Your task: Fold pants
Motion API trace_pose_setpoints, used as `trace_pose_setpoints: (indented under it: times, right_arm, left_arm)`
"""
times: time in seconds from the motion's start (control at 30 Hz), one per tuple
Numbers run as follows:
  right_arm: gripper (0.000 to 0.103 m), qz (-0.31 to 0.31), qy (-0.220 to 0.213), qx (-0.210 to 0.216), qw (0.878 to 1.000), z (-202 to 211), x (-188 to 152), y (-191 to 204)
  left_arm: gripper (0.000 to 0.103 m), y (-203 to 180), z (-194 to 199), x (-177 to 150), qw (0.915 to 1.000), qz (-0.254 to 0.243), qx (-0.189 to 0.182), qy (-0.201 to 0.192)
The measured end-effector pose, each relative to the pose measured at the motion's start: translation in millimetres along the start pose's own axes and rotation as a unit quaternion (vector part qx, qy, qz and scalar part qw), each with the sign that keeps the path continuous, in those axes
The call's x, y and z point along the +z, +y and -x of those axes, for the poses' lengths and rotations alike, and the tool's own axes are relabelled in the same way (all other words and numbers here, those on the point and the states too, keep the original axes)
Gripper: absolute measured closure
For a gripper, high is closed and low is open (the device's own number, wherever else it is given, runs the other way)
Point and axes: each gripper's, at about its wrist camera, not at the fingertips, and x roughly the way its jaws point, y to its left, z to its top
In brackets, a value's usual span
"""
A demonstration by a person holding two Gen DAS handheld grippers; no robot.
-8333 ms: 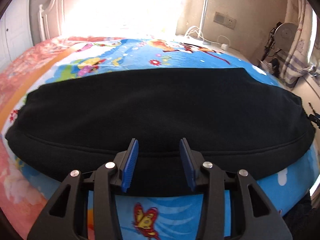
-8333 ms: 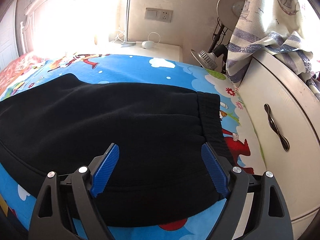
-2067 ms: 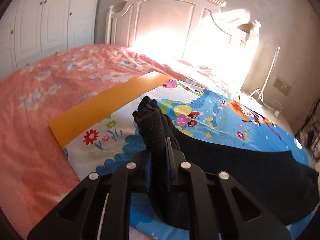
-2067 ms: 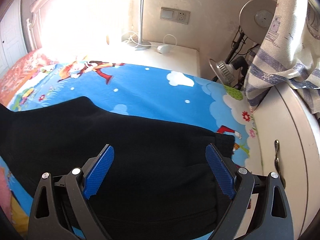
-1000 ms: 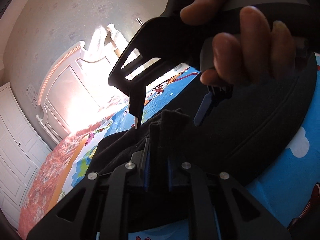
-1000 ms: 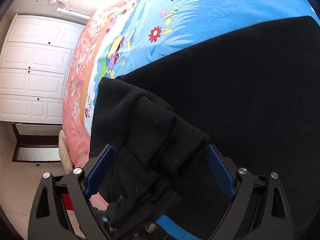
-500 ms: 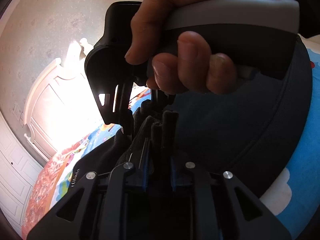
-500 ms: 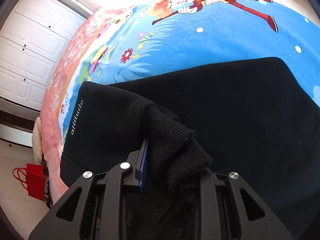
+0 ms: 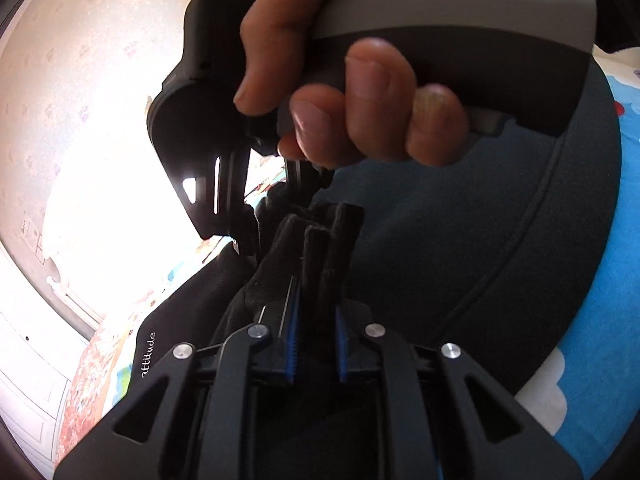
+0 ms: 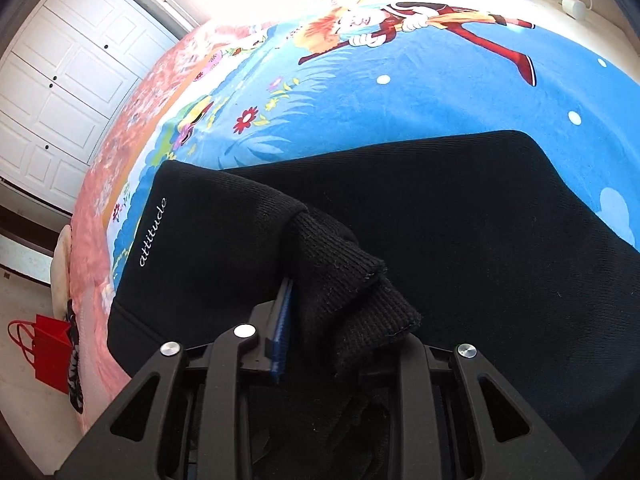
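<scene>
Black pants (image 10: 460, 208) lie folded over on the blue cartoon blanket (image 10: 400, 80), with white "attitude" lettering (image 10: 152, 232) on the upper layer. My right gripper (image 10: 340, 328) is shut on the ribbed leg cuffs (image 10: 352, 272), which bulge out above its blue pad. My left gripper (image 9: 316, 312) holds the same cuffs (image 9: 340, 240) from the opposite side; its jaws are closing and the pads press on the fabric. In the left wrist view a hand (image 9: 360, 92) grips the right gripper's handle just beyond the cuffs, above the pants (image 9: 460, 248).
A pink floral bedspread (image 10: 132, 120) lies left of the blanket. White wardrobe doors (image 10: 60, 80) stand beyond it, and a red bag (image 10: 48, 348) sits on the floor. A white plug and cable (image 10: 572, 4) lie at the far right.
A second ago my right gripper's jaws stood wide around the cuffs; they have since clamped onto them. The left gripper has drawn in close under the right one. The last half second shows little movement.
</scene>
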Motion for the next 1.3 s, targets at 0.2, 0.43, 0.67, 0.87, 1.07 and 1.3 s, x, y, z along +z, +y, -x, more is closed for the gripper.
trace_pose_setpoints:
  times: [0.2,0.43,0.67,0.87,1.07,1.3]
  right_arm:
    - [0.062,-0.009,-0.026,-0.021,0.999,17,-3,-5]
    - [0.054,0.017,-0.157,-0.142,0.977,90,-41,14]
    - [0.055,0.093,-0.140,-0.192,0.967,32,-85,76]
    - [0.053,0.097,-0.140,-0.225,0.959,16,-97,61]
    - [0.050,0.095,-0.157,-0.242,0.953,12,-103,65]
    - [0.050,0.101,-0.161,-0.254,0.948,12,-106,66]
  left_arm:
    - [0.060,21,16,-3,0.9990,0.041,-0.018,-0.003]
    - [0.051,130,89,-78,0.9684,0.249,-0.006,-0.002]
    - [0.052,183,73,-147,0.9508,0.300,0.032,0.073]
    - [0.038,182,49,-206,0.9455,0.294,0.039,0.135]
    - [0.076,216,83,-218,0.9111,0.392,-0.039,0.121]
    - [0.074,213,36,-127,0.9050,0.391,-0.144,0.084]
